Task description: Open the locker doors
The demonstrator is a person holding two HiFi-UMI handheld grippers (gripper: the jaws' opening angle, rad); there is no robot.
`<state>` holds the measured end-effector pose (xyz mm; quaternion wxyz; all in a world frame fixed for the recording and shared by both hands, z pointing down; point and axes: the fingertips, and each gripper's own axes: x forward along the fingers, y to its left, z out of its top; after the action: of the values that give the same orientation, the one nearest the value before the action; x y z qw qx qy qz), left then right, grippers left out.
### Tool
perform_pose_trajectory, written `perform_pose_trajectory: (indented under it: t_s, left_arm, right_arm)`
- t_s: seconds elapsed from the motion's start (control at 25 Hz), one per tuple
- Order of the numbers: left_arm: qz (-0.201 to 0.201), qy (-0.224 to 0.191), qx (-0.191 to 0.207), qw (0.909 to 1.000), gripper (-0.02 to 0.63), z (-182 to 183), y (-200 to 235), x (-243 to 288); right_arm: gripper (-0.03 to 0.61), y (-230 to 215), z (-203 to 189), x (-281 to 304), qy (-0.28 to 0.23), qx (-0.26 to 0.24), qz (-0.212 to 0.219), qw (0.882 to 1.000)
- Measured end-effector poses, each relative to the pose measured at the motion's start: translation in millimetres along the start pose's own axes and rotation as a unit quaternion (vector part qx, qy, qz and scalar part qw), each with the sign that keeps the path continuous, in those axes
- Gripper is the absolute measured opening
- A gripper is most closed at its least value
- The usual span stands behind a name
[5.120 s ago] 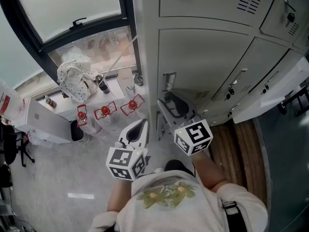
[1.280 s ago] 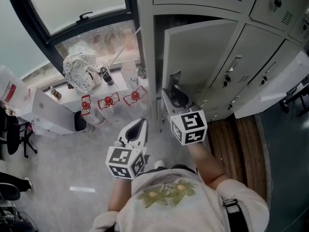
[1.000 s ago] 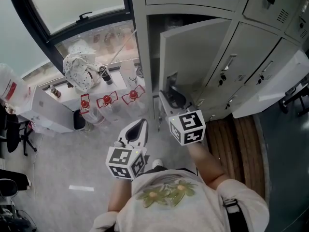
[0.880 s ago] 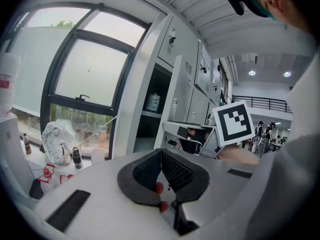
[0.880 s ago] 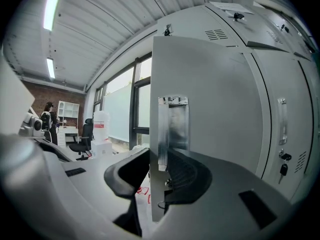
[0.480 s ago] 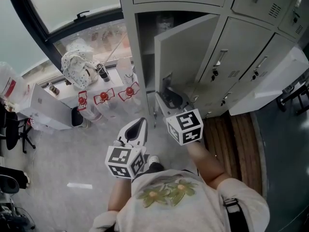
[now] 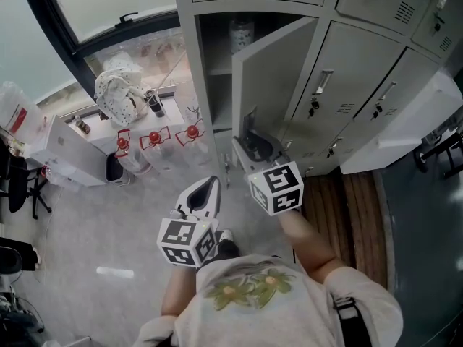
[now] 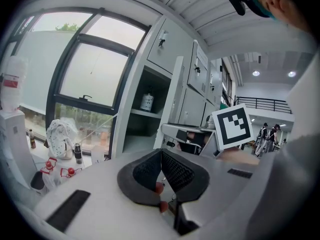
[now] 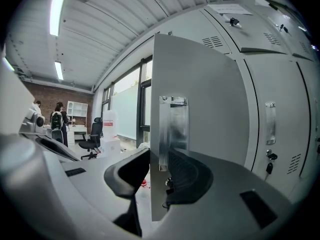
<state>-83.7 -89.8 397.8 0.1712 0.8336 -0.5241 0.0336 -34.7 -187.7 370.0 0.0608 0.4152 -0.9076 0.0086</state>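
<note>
The grey locker door [image 7: 278, 78] stands swung out from its open compartment [image 7: 215, 71]. My right gripper [image 7: 252, 145] is shut on the door's free edge at the metal handle plate [image 9: 172, 126]. In the right gripper view the door [image 9: 205, 99] runs upright between the two black pads [image 9: 187, 176] of the right gripper [image 9: 159, 160]. A jar [image 7: 241, 33] sits on the shelf inside. My left gripper [image 7: 210, 186] hangs lower left of the door, shut and empty; the left gripper [image 8: 161, 155] has its pads pressed together in its own view.
Closed locker doors [image 7: 347, 85] continue to the right, over a wooden floor strip [image 7: 358, 201]. Left of the lockers are a window [image 7: 108, 6], a spotted bag [image 7: 116, 92], three red-capped bottles [image 7: 154, 139] and a white box [image 7: 61, 150].
The locker door has swung from closed to wide open, showing the shelf and jar. My right gripper has stayed on its edge and drawn back with it; the left has shifted alongside.
</note>
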Motion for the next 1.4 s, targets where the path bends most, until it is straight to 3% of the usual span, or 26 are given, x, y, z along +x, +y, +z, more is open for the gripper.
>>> perform_pose_trajectory:
  t_s: [0.72,1.4]
  left_arm:
    - [0.004,-0.003,0.012,0.9999,0.031,-17,-59,-14]
    - [-0.024,0.004,0.029,0.9993,0.031,-22,-104,-2]
  right_arm:
    - [0.126,-13,-8,-56,-0.014,-0.003,0.023,1.000]
    - [0.137,-35,-14,-97,-0.011,-0.007,0.015,1.000]
